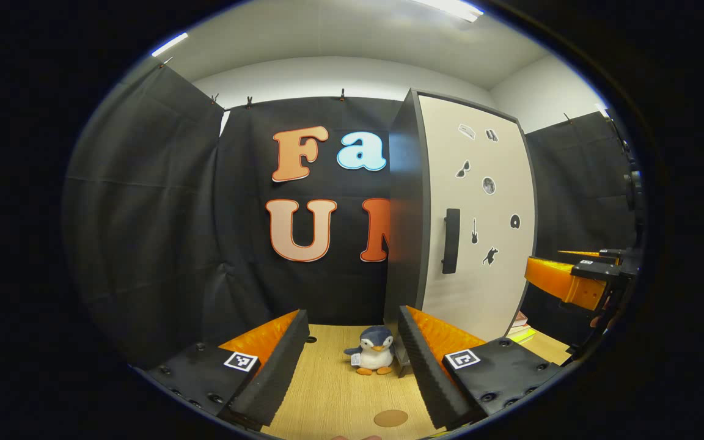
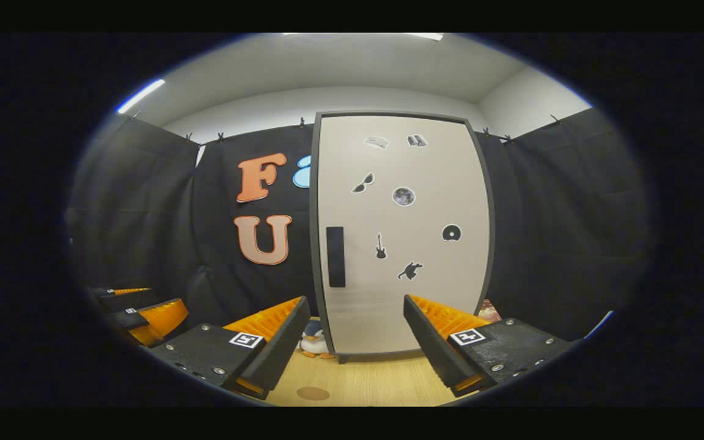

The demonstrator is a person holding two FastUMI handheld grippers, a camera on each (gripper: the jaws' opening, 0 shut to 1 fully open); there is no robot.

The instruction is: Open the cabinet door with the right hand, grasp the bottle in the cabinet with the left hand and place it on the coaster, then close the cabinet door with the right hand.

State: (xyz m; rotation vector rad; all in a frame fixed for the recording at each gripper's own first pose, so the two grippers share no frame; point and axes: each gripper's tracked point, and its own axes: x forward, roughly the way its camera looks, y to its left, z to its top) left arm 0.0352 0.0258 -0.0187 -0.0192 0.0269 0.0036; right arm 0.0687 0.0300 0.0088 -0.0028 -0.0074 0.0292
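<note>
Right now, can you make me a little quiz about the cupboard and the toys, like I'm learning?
1. True or false: the cabinet door is shut.
2. Which toy sits on the table beside the cabinet? A) a penguin B) a car C) a ball
3. Fill in: the round coaster lies on the table with ______ on it.

Key:
1. True; the handle is untouched, and the right gripper is open in front of it.
2. A, the plush penguin, seen between the open left gripper's fingers.
3. Nothing; no bottle stands there yet.
</note>
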